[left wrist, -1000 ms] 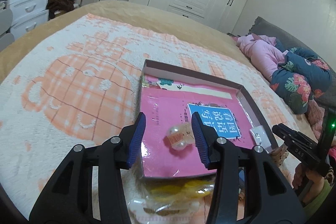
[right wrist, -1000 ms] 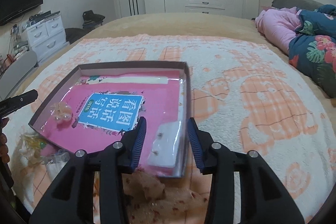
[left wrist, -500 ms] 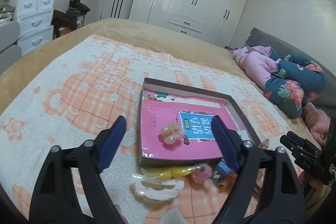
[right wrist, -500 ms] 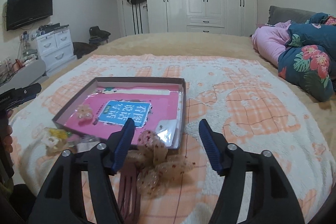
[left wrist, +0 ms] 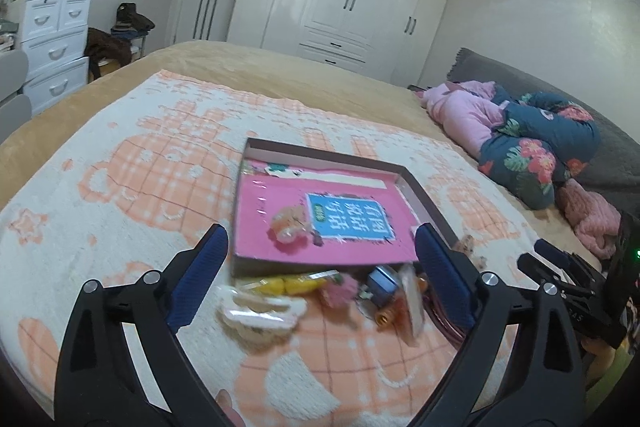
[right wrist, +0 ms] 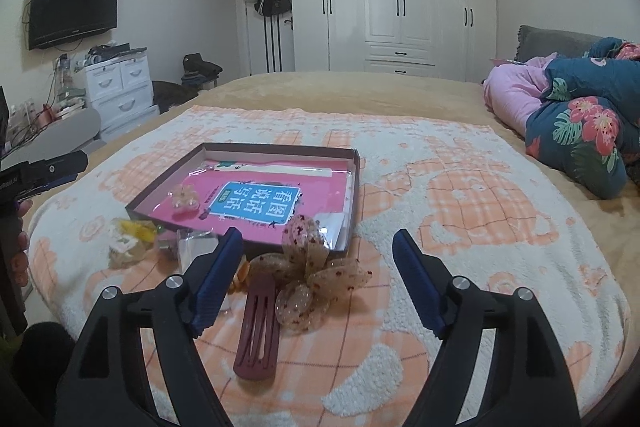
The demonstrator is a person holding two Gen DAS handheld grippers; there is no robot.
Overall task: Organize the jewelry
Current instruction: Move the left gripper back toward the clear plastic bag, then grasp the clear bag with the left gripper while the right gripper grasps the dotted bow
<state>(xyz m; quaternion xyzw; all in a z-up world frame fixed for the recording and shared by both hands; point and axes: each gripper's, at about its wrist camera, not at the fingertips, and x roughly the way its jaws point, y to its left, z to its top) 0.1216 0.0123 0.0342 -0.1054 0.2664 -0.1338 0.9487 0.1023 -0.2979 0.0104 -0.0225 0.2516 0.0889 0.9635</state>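
A shallow box with a pink book inside lies on the bed. A peach flower clip and a small white card rest in it. Before the box lie a white flower clip, a yellow piece, a pink piece, a blue piece, a maroon hair clip and a sheer speckled bow. My left gripper is open and empty above these. My right gripper is open and empty over the bow.
An orange-and-white blanket covers the bed. Pink and floral bedding is heaped at the right. White drawers stand at the left, a wardrobe at the back.
Both grippers opened wide and pulled back from the box. The peach flower clip and white card stayed in the box. The loose pieces in front came into view.
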